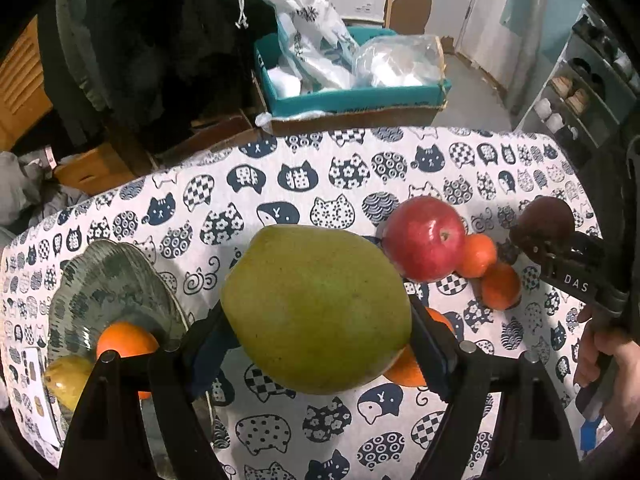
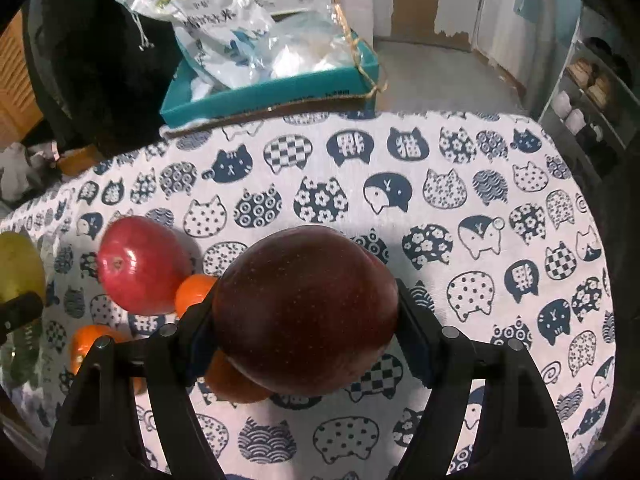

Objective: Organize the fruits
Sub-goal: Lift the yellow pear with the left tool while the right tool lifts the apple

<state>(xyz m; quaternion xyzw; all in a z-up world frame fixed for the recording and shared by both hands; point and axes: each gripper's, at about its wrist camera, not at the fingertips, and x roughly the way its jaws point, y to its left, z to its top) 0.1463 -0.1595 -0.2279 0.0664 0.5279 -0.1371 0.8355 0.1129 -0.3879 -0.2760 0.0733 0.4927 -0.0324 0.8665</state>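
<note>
Left gripper (image 1: 318, 340) clamped on green pear (image 1: 316, 308); we note right gripper (image 2: 306, 330) clamped on dark apple (image 2: 306, 312). Both held above cat-print cloth (image 2: 400, 200), red apple (image 2: 140, 266) nearby.

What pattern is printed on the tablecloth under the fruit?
Navy cat-head shapes filled with checks, flowers, dots and waves on the white cloth tablecloth; clearest in the right wrist view.

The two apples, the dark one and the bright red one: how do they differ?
The dark apple is deep maroon, while the bright red apple is glossy and light red. The dark apple is clamped in the right gripper above the cat-print tablecloth; the bright red apple lies on the cloth, tipped sideways, touching a small orange. Both are round, whole fruit.
</note>
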